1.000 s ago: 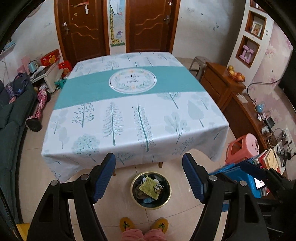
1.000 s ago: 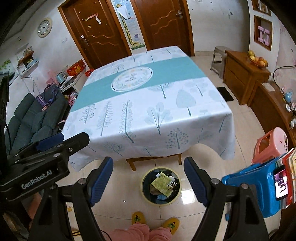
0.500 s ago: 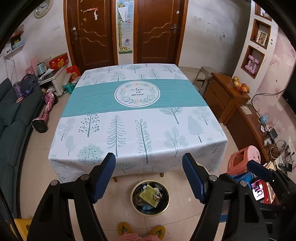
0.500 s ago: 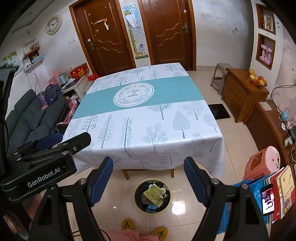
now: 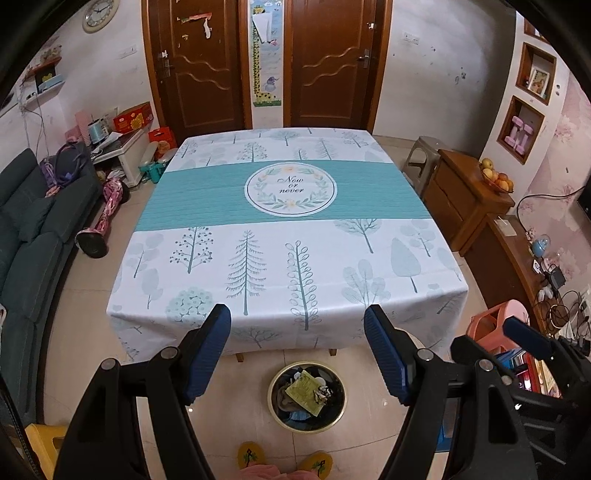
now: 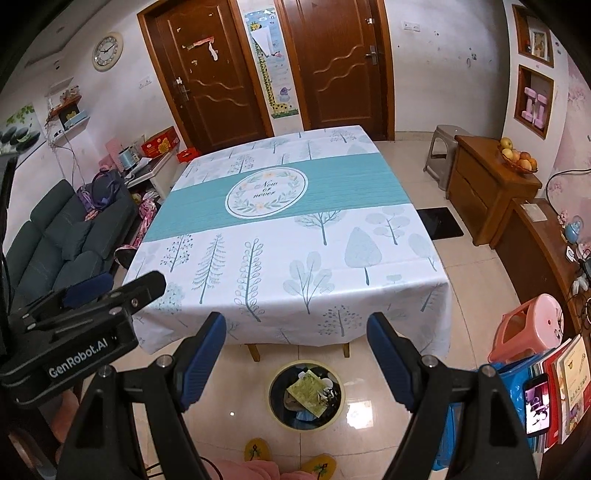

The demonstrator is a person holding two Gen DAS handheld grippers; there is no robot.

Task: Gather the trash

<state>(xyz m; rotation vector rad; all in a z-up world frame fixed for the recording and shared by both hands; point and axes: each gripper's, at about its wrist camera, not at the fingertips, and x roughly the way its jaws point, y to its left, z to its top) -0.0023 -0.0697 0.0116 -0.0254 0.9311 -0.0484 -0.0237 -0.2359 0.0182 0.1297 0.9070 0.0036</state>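
- Left wrist view: the left gripper (image 5: 297, 321) is held above the floor in front of a square table (image 5: 288, 236). Its blue-padded jaws stand wide apart with nothing between them.
- The table's tablecloth (image 5: 207, 206) is white with printed trees and a teal band. A round emblem (image 5: 290, 189) in the middle reads "Now or never".
- On the tiled floor just in front of the table sits a round trash bin (image 5: 307, 397). It holds a yellow-green wrapper (image 5: 305, 392) lying on top of darker scraps that are too small to tell apart.
- Below the bin, two yellow slippers (image 5: 251, 455) and a bit of pink clothing show where the person stands.
- Around the table: a dark sofa (image 5: 26, 251) on the left, two brown doors (image 5: 328, 62) behind, a wall clock (image 5: 97, 14), a wooden cabinet (image 5: 461, 195) with a fruit bowl (image 5: 496, 180), and a pink stool (image 5: 496, 321) at the right.
- Right wrist view: the right gripper (image 6: 295, 321) also has its jaws wide apart and empty, pointing down over the same trash bin (image 6: 306, 397).
- The left gripper (image 6: 70, 332) appears at the left edge, its body marked "GenRobot.AI". From this side its jaws cannot be judged.
- At the right edge stand the pink stool (image 6: 532, 325), a blue crate (image 6: 506, 376) and upright books (image 6: 569, 373) beside a lit phone (image 6: 537, 402).
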